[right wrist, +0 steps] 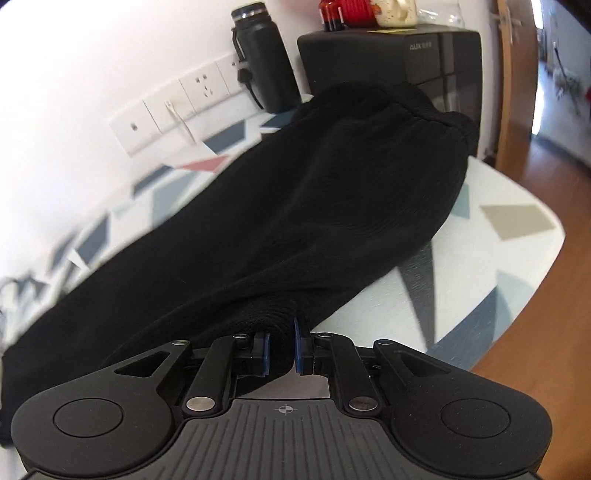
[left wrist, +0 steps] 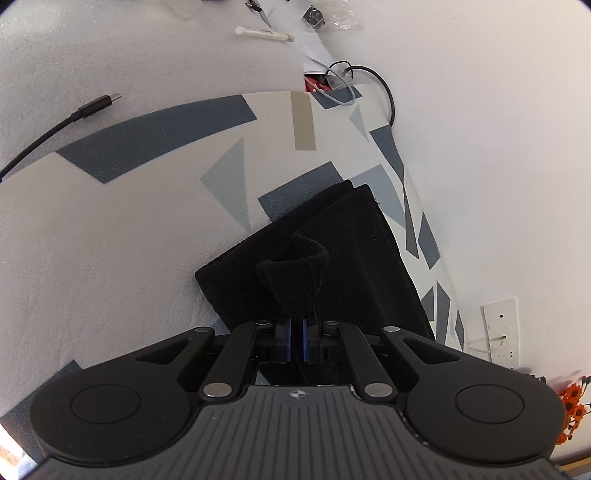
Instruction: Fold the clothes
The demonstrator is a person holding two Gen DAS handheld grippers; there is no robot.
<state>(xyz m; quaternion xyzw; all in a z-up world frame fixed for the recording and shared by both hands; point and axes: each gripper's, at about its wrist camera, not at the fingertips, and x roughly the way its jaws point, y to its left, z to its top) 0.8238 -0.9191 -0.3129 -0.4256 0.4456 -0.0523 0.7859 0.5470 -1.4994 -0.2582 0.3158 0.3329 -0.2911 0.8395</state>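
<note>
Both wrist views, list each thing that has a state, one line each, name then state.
Left hand-held gripper: shut on a raised fold of the black garment.
Right hand-held gripper: shut on a bunched edge of the same garment.
Black garment: partly folded, lying on the patterned table.
Black flask: upright, lid on.

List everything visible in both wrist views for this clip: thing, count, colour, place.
black garment: one, black, lying along the patterned table
patterned table: one, pale with grey, blue, tan shapes
USB cable: one, black, left of the patterned cover
white pen: one, far end
black bottle: one, against the wall
wall sockets: row, white
black appliance: one, behind the garment
left gripper: shut on garment
right gripper: shut on garment
</note>
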